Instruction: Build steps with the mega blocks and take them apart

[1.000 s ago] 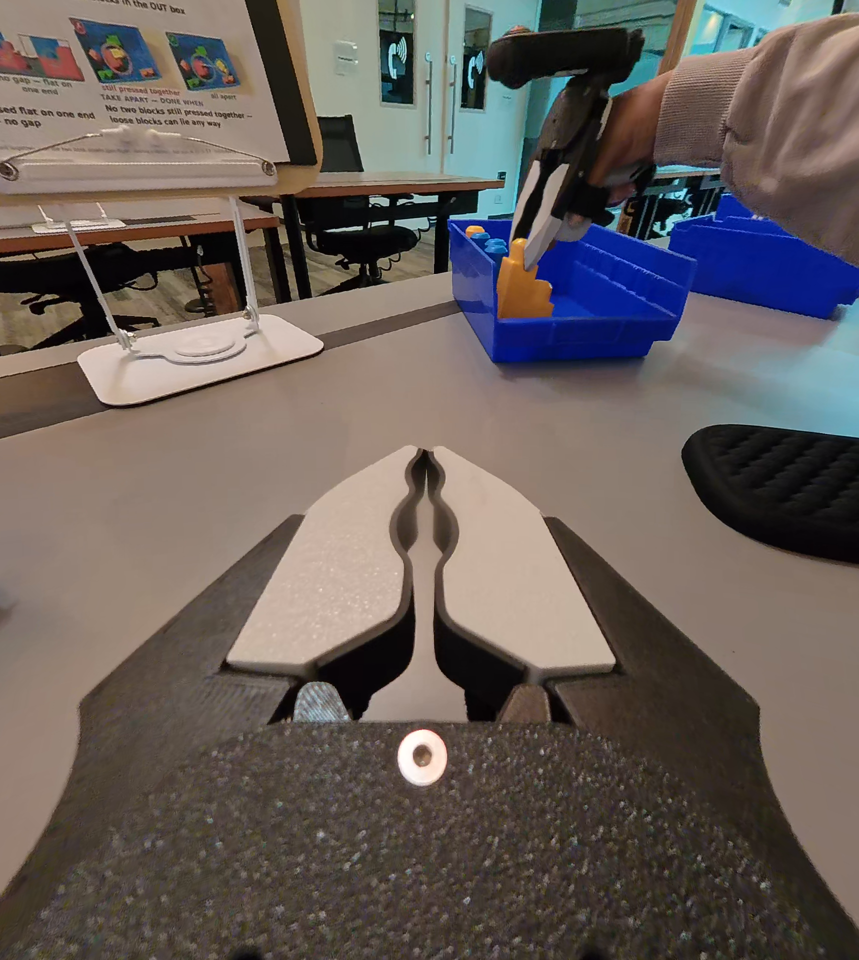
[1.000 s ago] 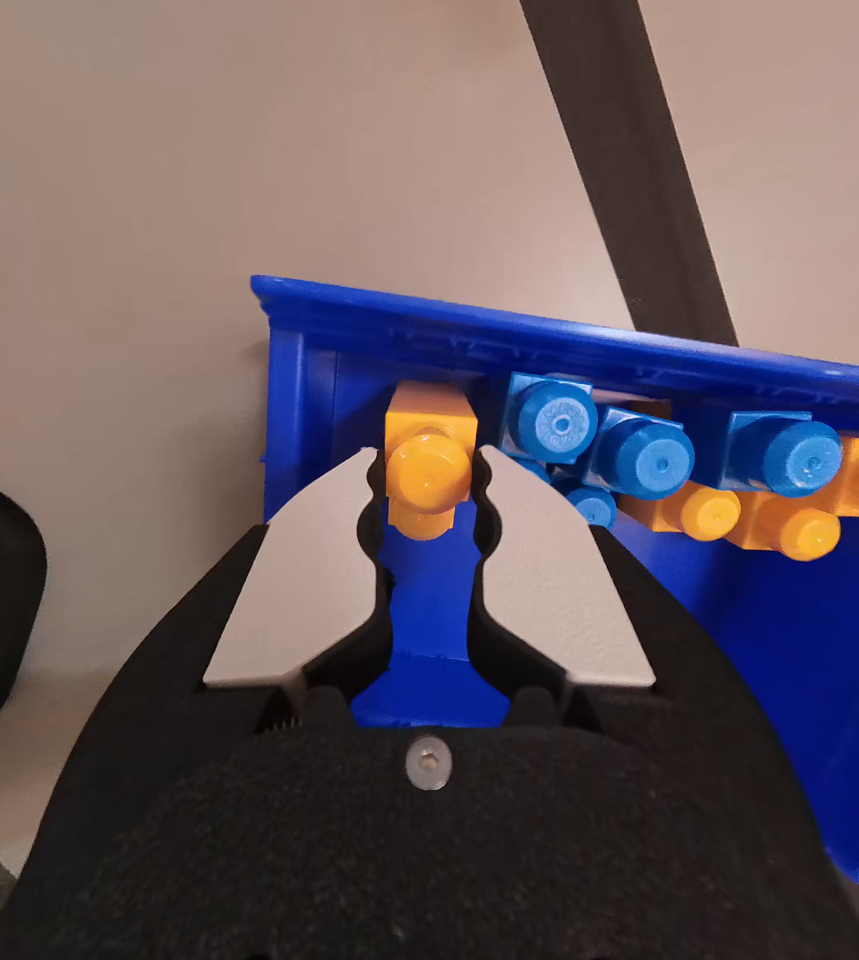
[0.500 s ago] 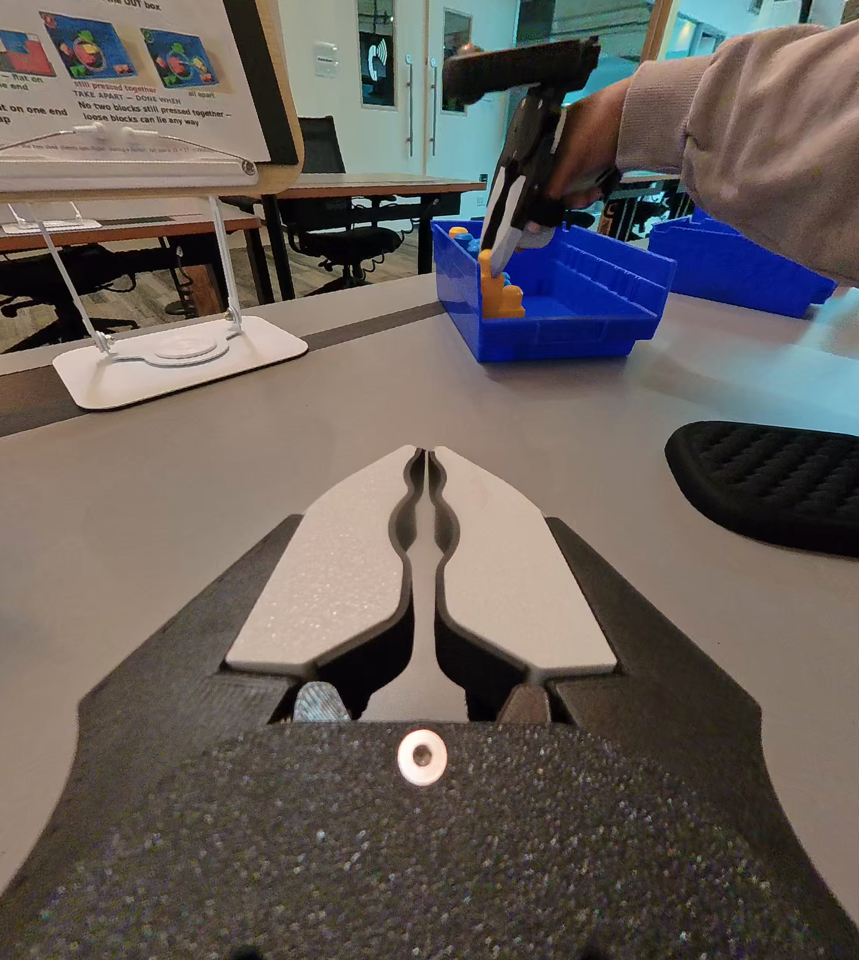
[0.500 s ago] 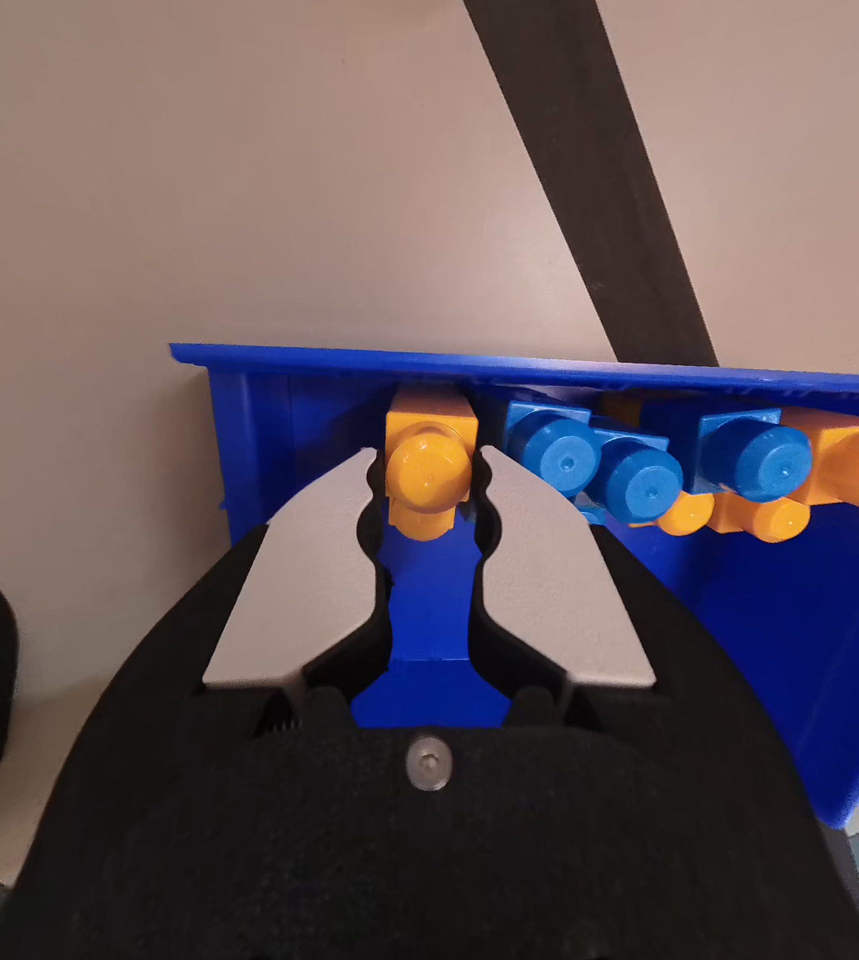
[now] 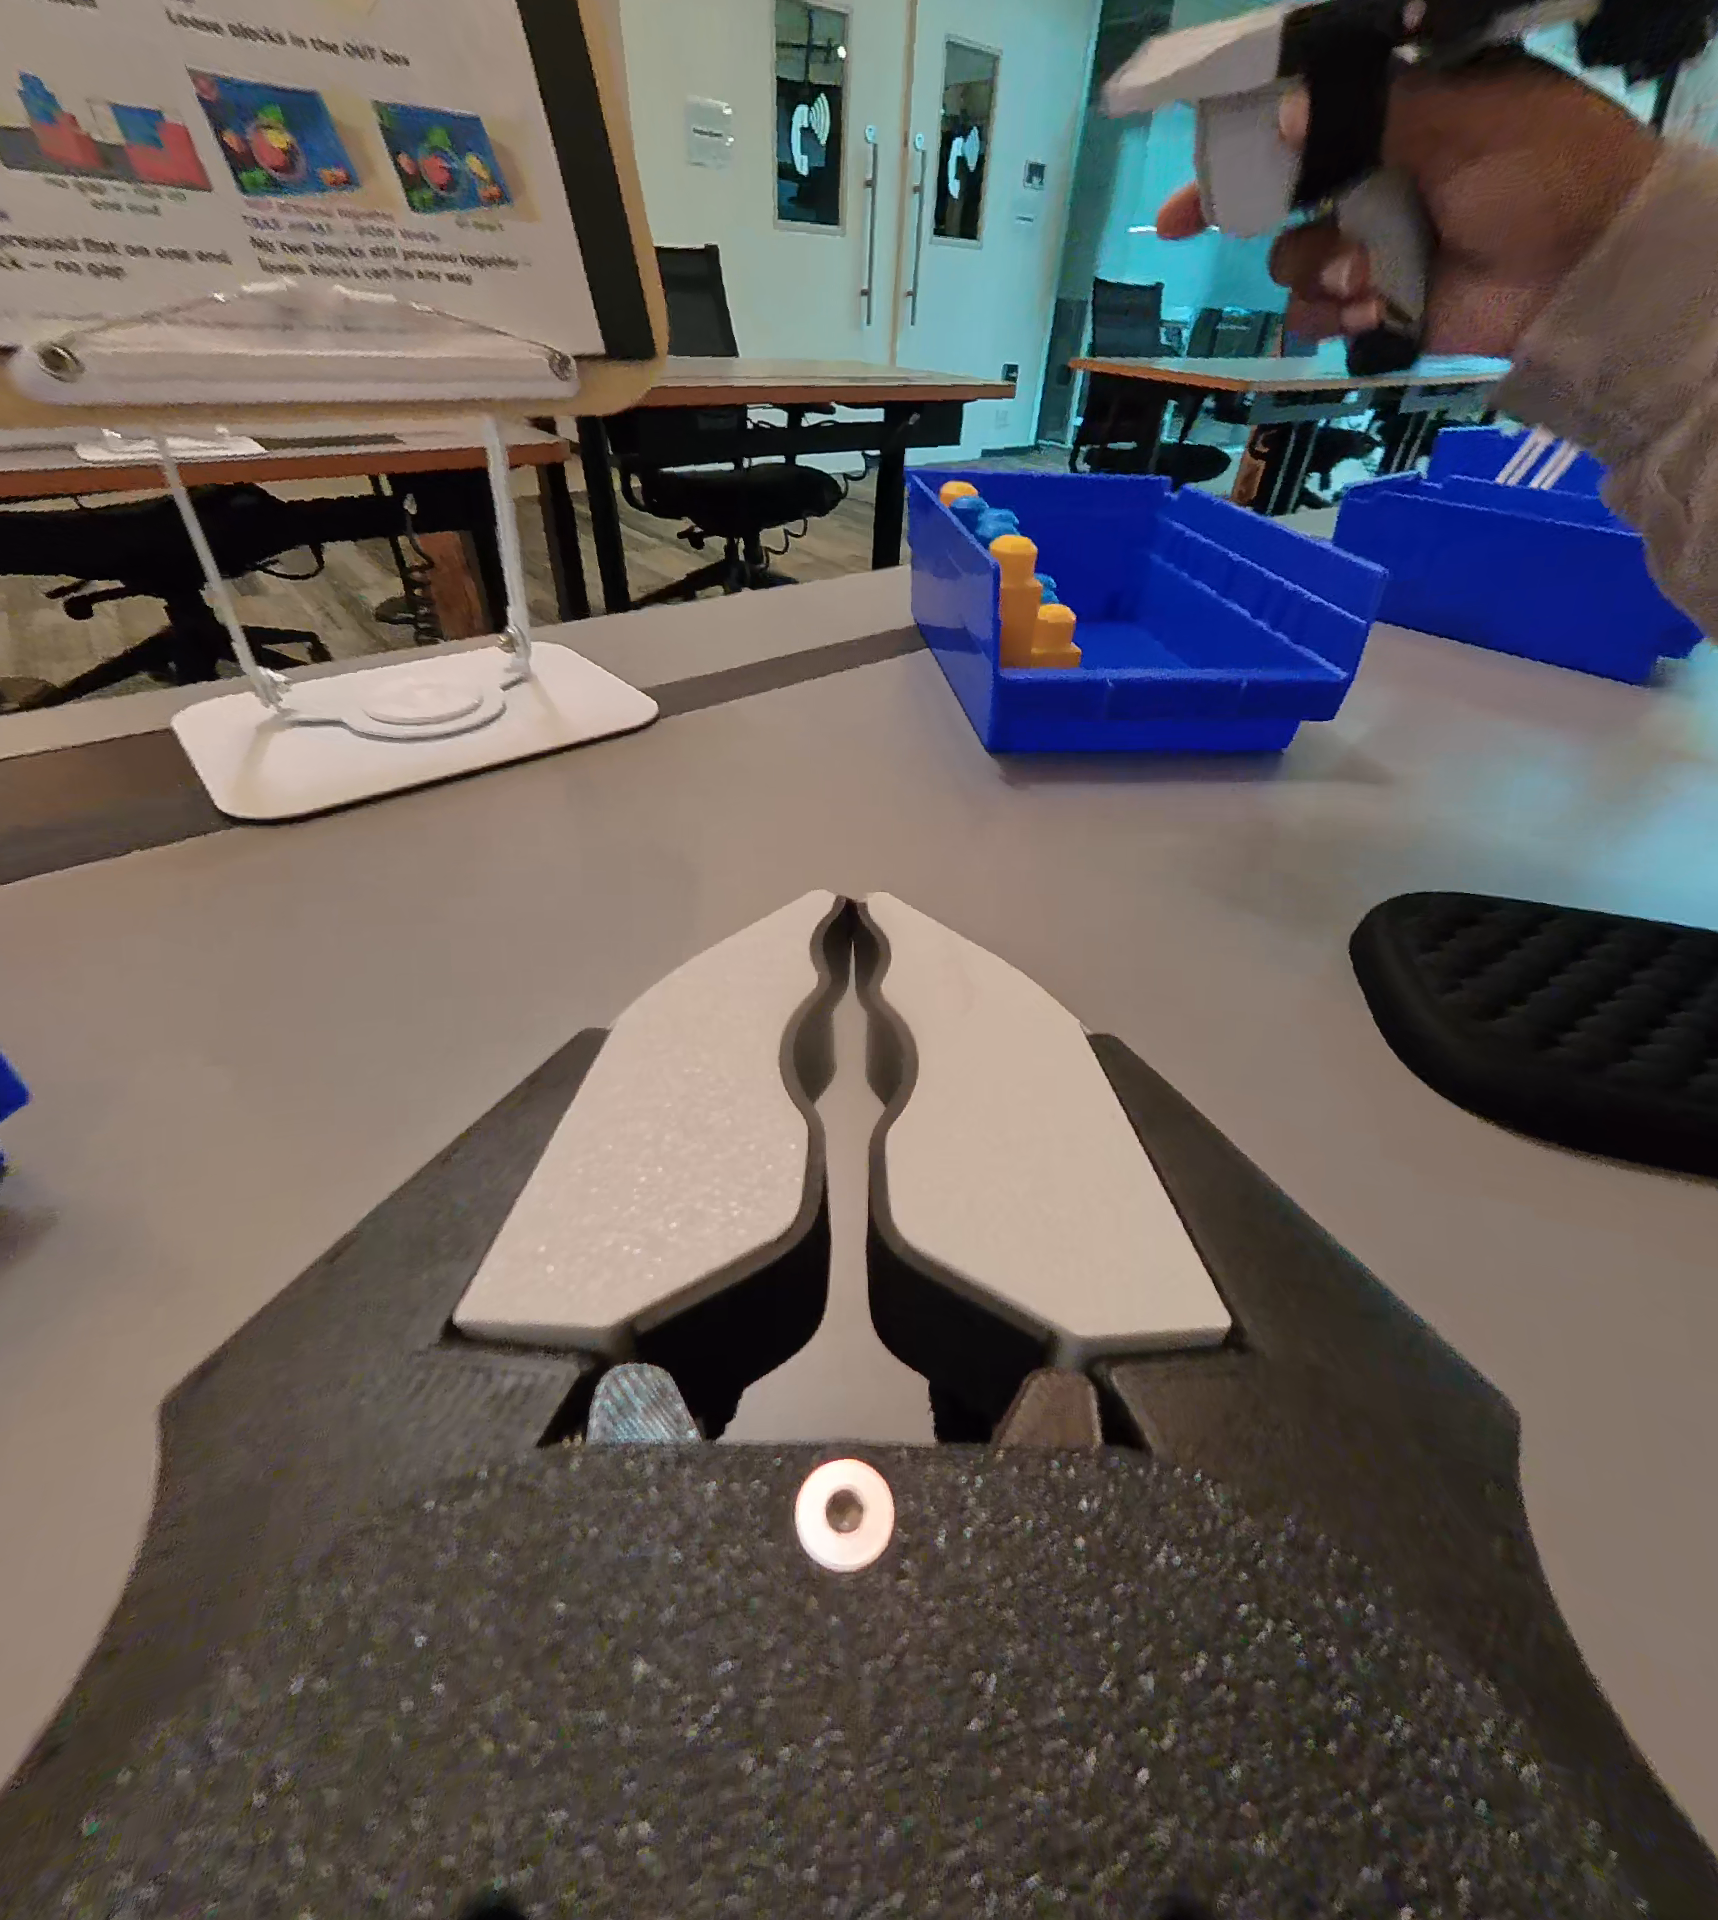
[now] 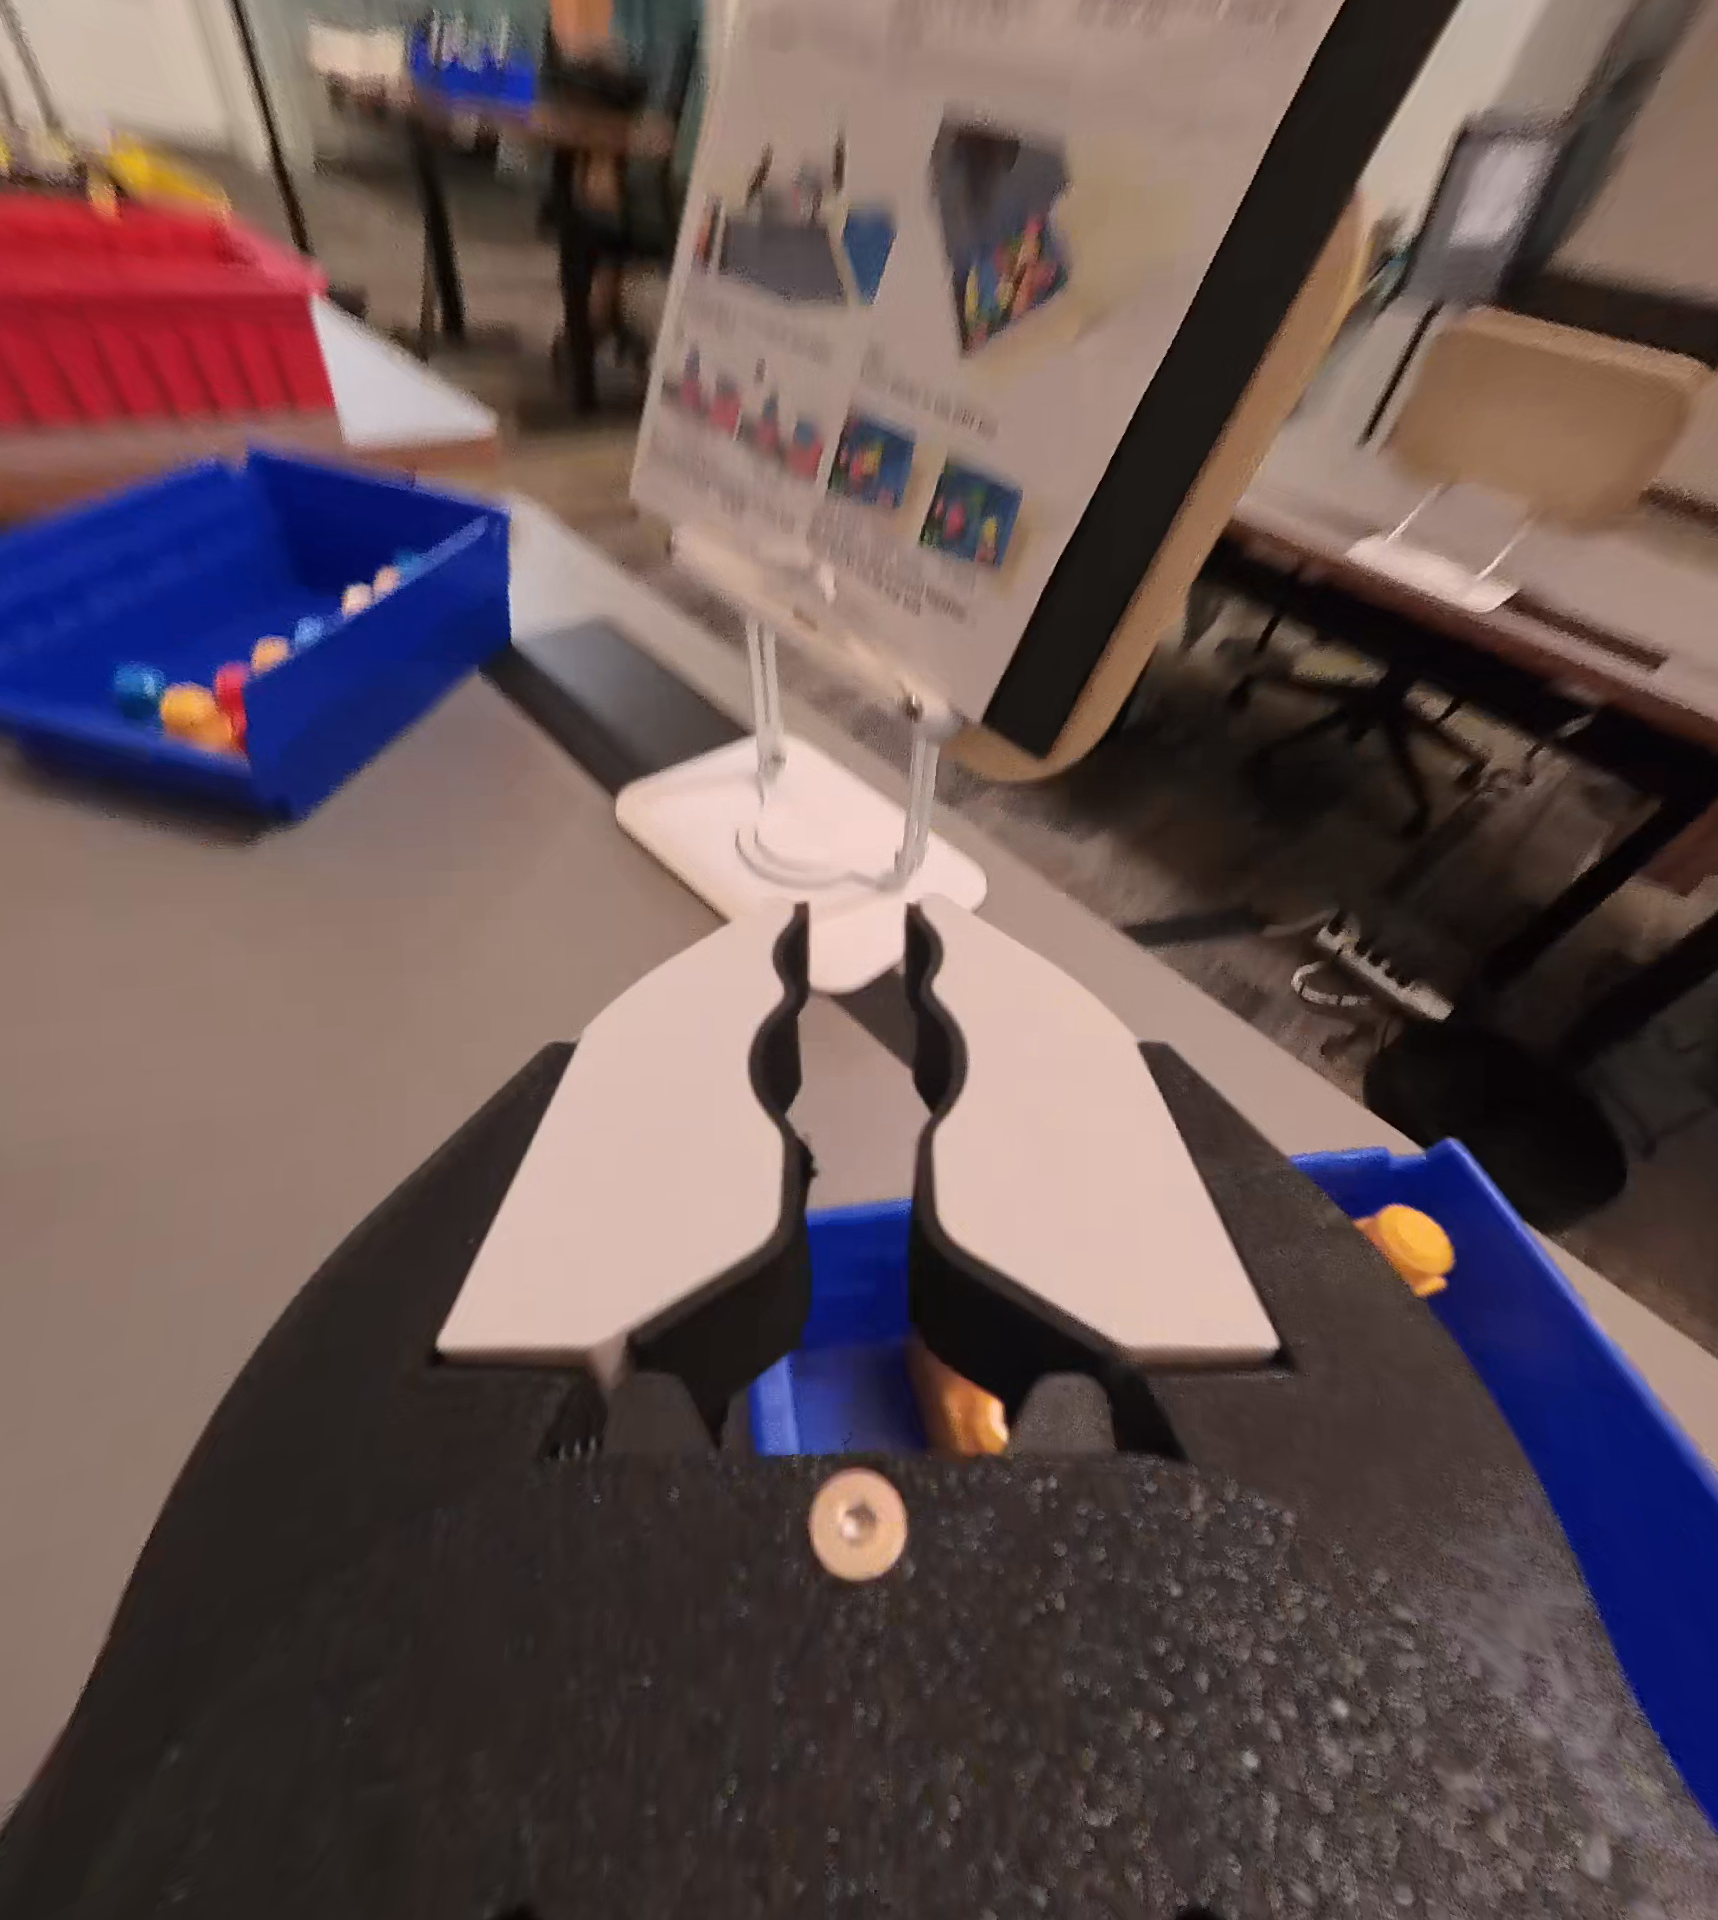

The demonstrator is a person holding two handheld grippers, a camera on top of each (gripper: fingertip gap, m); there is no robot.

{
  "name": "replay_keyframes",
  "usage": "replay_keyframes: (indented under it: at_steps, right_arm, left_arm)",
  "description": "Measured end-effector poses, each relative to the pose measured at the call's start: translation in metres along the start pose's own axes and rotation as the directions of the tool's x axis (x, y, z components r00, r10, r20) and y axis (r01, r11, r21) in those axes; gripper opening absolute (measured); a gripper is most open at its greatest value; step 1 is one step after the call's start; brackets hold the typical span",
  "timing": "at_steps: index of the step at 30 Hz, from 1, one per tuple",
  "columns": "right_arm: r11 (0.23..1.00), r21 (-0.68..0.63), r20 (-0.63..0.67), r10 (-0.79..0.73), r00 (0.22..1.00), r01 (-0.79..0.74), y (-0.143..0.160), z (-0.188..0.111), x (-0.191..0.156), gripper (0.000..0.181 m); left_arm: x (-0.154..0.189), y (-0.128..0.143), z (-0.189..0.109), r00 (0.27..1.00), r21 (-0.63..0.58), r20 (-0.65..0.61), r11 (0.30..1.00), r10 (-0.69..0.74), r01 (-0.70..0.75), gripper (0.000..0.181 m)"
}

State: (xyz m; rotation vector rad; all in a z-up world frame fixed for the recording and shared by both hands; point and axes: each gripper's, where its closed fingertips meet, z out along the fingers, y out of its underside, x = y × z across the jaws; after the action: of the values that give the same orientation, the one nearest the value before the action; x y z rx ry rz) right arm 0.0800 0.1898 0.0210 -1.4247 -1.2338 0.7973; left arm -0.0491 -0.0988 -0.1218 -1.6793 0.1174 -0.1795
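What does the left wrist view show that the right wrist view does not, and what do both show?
Only the left wrist view shows the shut left gripper, the black mat and the hand. Only the right wrist view shows the open, empty right gripper and a red bin. Both show the sign stand and the blue bin of blocks.

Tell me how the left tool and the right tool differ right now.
The left tool is shut, fingertips touching; the right tool is open, with a gap between its fingertips. The left tool sits low over the grey table; the right tool is held high above the blue bin. Both are empty, with pale fingers on black bodies.
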Motion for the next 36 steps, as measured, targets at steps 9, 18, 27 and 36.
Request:
replay_keyframes:
  at_steps: [9, 18, 27, 36]
  right_arm:
    - [0.961, 0.190, -0.072, 0.218, 0.973, -0.201, 0.054, 0.014, -0.084, 0.000]
    - [0.985, 0.121, -0.056, 0.128, 0.990, -0.121, 0.106, 0.045, -0.133, 0.000]
    - [0.979, 0.087, 0.037, 0.180, 0.983, -0.183, 0.116, 0.044, -0.145, 0.000]
    - [0.992, 0.076, 0.004, 0.103, 0.995, -0.103, 0.118, 0.044, -0.147, 0.000]
  left_arm:
    - [-0.043, -0.042, -0.020, 0.987, 0.048, 0.152, 0.997, 0.046, -0.054, 0.000]
    - [-0.195, -0.094, -0.070, 0.848, -0.031, 0.523, 0.996, 0.086, -0.081, 0.000]
    - [-0.327, -0.057, -0.045, 0.870, -0.458, 0.472, 0.883, 0.141, 0.105, 0.018]
    - [-0.417, 0.010, 0.013, 0.831, -0.513, 0.556, 0.771, -0.039, 0.379, 0.043]
